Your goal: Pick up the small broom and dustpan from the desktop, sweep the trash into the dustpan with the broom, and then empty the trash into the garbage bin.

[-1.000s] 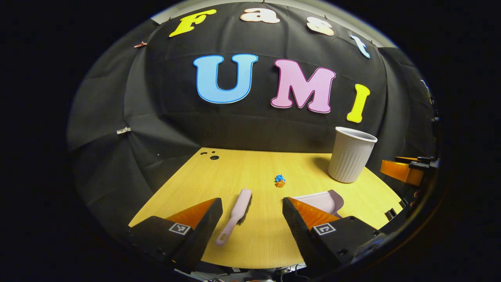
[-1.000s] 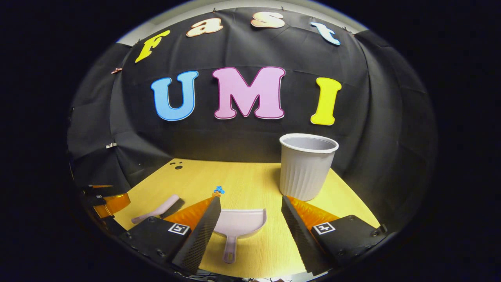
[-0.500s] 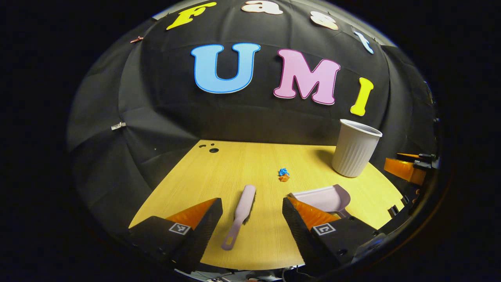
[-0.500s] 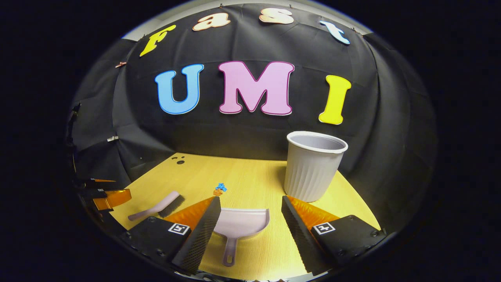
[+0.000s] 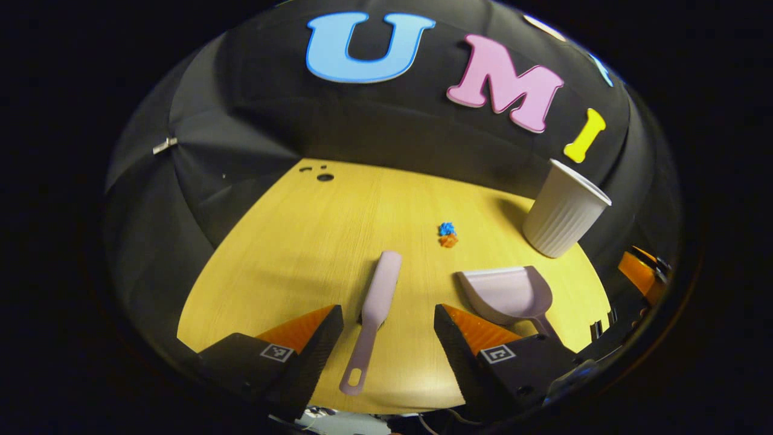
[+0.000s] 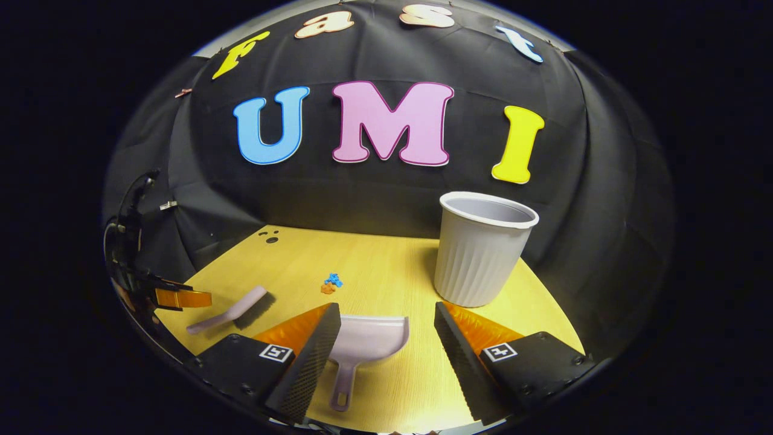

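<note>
A pale pink small broom (image 5: 373, 317) lies flat on the yellow wooden desktop (image 5: 314, 241), its handle toward me, between the fingers of my open left gripper (image 5: 388, 326), which hovers above it. The broom (image 6: 232, 308) also lies at the left in the right gripper view. A pale pink dustpan (image 6: 362, 344) lies with its handle toward me between the fingers of my open right gripper (image 6: 388, 329). The dustpan (image 5: 510, 293) sits right of the broom. Small blue and orange trash scraps (image 5: 447, 234) (image 6: 330, 283) lie mid-table. The other gripper (image 6: 175, 297) shows at the left.
A white ribbed garbage bin (image 6: 481, 248) (image 5: 563, 209) stands upright at the back right of the desktop. Small dark holes (image 5: 323, 176) mark the far left corner. Black cloth walls close in the back and sides.
My left gripper has tilted downward and moved forward over the broom, so its handle now lies between the fingers. My right gripper has edged forward over the dustpan. Nothing has been grasped.
</note>
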